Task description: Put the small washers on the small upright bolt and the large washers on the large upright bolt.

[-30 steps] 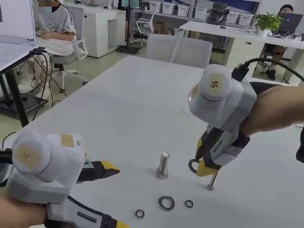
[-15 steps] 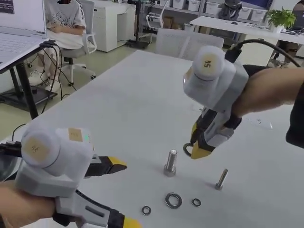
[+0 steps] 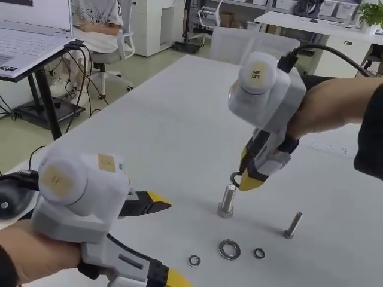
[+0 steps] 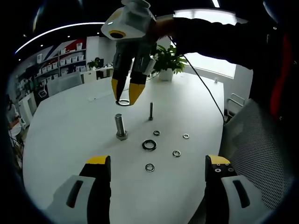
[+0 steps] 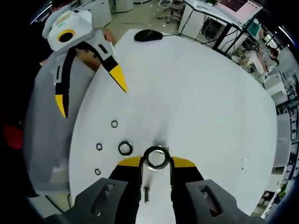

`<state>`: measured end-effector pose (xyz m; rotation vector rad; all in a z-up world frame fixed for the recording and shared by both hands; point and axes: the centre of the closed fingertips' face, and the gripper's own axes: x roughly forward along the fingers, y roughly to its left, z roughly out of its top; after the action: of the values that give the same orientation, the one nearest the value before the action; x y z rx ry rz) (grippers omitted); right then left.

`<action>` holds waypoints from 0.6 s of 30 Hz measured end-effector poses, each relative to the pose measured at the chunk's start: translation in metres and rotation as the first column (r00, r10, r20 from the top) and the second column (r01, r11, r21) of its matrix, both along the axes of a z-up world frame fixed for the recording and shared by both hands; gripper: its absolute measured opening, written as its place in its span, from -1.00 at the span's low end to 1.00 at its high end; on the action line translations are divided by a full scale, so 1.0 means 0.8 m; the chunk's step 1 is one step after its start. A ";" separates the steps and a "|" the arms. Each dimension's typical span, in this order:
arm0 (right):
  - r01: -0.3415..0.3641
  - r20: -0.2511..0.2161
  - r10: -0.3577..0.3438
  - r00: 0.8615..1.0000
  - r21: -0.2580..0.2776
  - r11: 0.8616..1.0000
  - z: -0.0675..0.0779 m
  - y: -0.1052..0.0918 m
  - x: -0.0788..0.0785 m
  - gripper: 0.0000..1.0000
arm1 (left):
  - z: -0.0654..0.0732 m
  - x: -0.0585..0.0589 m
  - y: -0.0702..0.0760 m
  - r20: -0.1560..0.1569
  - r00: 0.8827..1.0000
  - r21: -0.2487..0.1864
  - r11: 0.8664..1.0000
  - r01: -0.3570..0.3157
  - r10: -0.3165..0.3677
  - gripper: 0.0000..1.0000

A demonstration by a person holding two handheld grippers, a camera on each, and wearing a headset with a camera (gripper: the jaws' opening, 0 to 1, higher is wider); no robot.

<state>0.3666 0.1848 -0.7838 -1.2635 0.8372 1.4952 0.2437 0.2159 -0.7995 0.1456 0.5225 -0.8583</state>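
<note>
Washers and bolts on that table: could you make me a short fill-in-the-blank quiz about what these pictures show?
1. The right gripper is shut on a washer of the ____ size.
2. That washer hangs just above the large bolt, one of ____ upright bolts on the table.
3. The left gripper holds nothing; its jaws stand ____.
4. In the left gripper view, ____ small washers lie near one loose large washer.
Missing words: large; two; open; four.

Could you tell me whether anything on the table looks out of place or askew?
Nothing stands out: the large bolt and small bolt stand upright, loose washers lie flat, and the right gripper holds a large washer.
</note>
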 end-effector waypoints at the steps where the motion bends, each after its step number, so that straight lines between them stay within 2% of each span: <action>1: -0.001 -0.001 0.001 1.000 -0.001 1.000 -0.002 0.001 0.001 -0.54 | 0.000 0.000 0.000 0.001 1.000 -0.001 1.000 0.000 0.000 0.65; 18: -0.016 -0.023 0.016 1.000 -0.030 0.999 -0.023 0.009 0.006 -0.54 | 0.003 0.007 0.009 0.019 0.999 -0.022 0.999 -0.047 0.047 0.67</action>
<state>0.3716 0.1921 -0.8025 -1.2807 0.8695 1.5170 0.2495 0.2227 -0.7970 0.1212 0.4965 -0.8156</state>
